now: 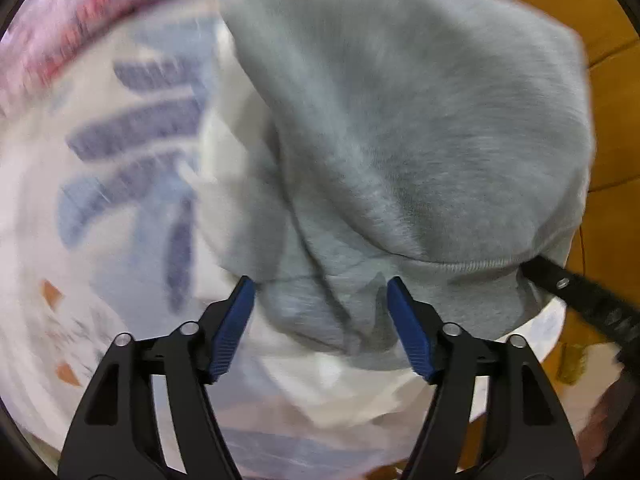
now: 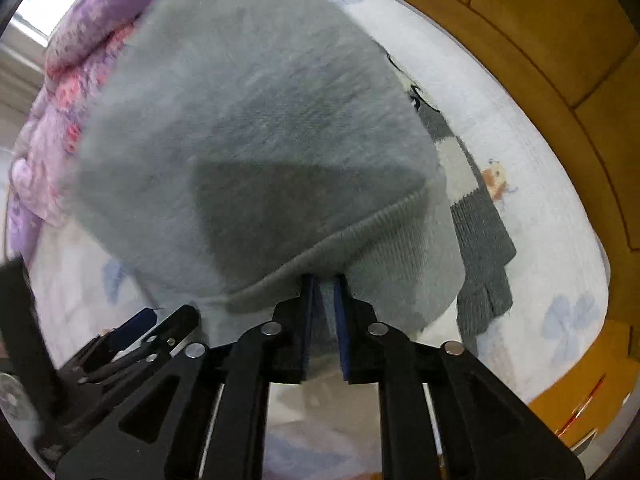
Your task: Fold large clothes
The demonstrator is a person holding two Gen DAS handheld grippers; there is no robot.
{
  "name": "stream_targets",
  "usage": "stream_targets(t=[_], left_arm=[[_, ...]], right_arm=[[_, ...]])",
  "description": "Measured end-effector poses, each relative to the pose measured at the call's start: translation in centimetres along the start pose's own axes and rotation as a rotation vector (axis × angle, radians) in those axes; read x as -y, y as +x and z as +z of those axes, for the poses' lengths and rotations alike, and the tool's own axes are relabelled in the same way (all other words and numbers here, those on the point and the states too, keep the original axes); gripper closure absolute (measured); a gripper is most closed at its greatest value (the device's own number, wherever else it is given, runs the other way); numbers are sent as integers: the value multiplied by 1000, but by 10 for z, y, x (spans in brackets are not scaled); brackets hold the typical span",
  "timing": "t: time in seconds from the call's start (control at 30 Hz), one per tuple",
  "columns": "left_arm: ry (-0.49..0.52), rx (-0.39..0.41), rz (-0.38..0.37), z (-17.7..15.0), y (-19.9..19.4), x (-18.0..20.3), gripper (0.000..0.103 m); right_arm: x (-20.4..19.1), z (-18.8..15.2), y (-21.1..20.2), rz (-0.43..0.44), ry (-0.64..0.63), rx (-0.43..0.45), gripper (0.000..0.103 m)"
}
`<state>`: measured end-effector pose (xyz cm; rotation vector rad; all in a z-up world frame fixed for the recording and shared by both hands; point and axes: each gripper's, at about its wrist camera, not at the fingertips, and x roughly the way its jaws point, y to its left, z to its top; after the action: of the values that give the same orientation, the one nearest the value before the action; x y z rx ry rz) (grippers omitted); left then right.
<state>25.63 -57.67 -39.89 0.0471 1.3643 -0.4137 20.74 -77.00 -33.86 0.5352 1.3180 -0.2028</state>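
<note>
On the bed, over a white sheet (image 2: pixel 520 128) printed with pale blue flowers, lies the grey sweatshirt (image 1: pixel 400 120), folded over on itself into a thick bundle, its ribbed hem (image 2: pixel 360 232) nearest your tools. A purple quilt (image 2: pixel 80 60) is heaped at the far left, a dark grey knitted garment (image 2: pixel 480 240) lies to the right of the sweatshirt, and wooden flooring shows beyond the bed edge.

Your left gripper (image 1: pixel 320 308) stands released: its blue pads (image 1: pixel 236 328) are spread wide above the near edge of the cloth and press on nothing. Your right gripper (image 2: pixel 324 320) is narrower. A strip of grey fabric sits between its pads, but both views are blurred and you should note that I cannot tell whether the pads bear on it or have let go.

Judgement: a fold has been laid down and you are at the letting-go point of that step. The sweatshirt looks bunched rather than flat, with a ridge running across its near side.

Next move, in my view: clear both tools of the cloth without dragging the top layer, then take the near hem at two corners to square or halve the bundle. Snagging the rib on withdrawal is the main risk.
</note>
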Motion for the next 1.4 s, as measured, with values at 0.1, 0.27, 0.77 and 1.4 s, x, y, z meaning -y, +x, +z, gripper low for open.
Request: stream_targets(t=[0.1,0.27,0.77,1.4], left_arm=[[27,51,43,-3,-25,-10,24],[21,112,128,-5,-81,-36,18],[-35,290,185,-63,-298,-102,11],[357,531,45,-158,-487,-242,11]], right_arm=[[-12,-4,-32,34,-27,83,21],[-46,-18,-78,19,-143,150,15],[-150,-94,-182,84,-291,276,11],[-363,-302,-284,-155,-24,639,10]])
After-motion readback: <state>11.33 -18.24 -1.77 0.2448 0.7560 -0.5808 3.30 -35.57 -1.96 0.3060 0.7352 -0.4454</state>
